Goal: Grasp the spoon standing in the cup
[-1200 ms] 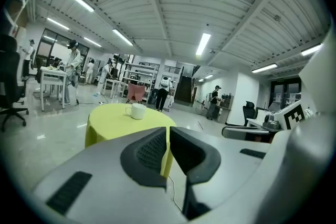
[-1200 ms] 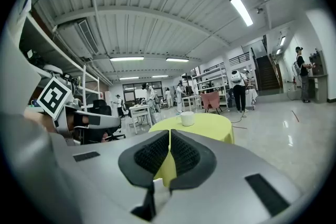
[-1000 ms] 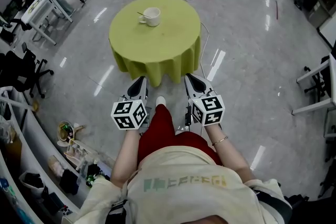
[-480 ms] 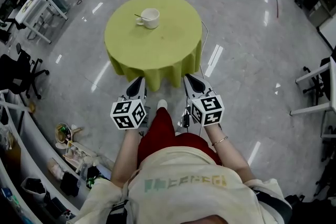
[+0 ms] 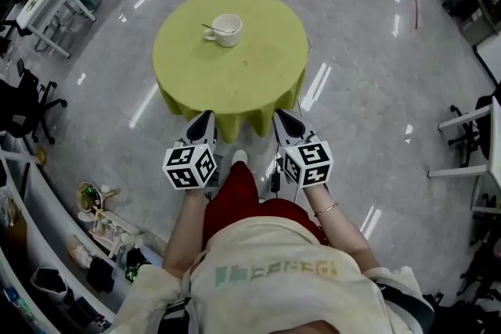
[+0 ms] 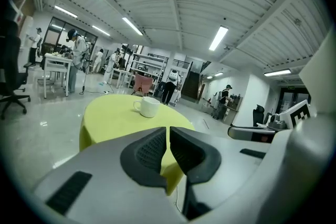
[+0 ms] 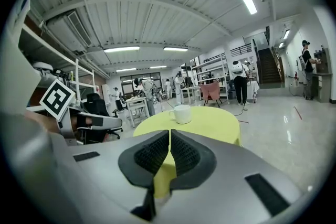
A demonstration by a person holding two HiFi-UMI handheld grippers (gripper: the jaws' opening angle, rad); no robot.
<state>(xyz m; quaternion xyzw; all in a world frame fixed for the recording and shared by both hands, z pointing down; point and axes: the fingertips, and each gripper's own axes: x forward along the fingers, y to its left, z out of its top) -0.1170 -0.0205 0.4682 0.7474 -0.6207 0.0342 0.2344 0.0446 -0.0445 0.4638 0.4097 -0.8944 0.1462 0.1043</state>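
- Hand-held gripper pair, left hand-held gripper (image 5: 205,118) and right hand-held gripper (image 5: 283,118): both clenched on nothing, pads pressed together with only a hairline slit between. Held side by side just short of the counter's near edge, well apart from the cup.
- Progress, as a judgement: barely begun. Left to do are the reach across the counter, the opening of one pair of jaws and the closing on the spoon.
- Counter (image 5: 235,82): round, draped in a yellow-green cloth, carrying nothing but the cup.
- Cup (image 5: 228,29): white, upright, handle turned toward the counter's left edge. Set toward the far edge, a little left of centre.
- Spoon (image 5: 207,26): leaning in the cup, thin handle poking out over the rim toward the left edge, bowl end hidden inside. Untouched; no other contents to be made out.
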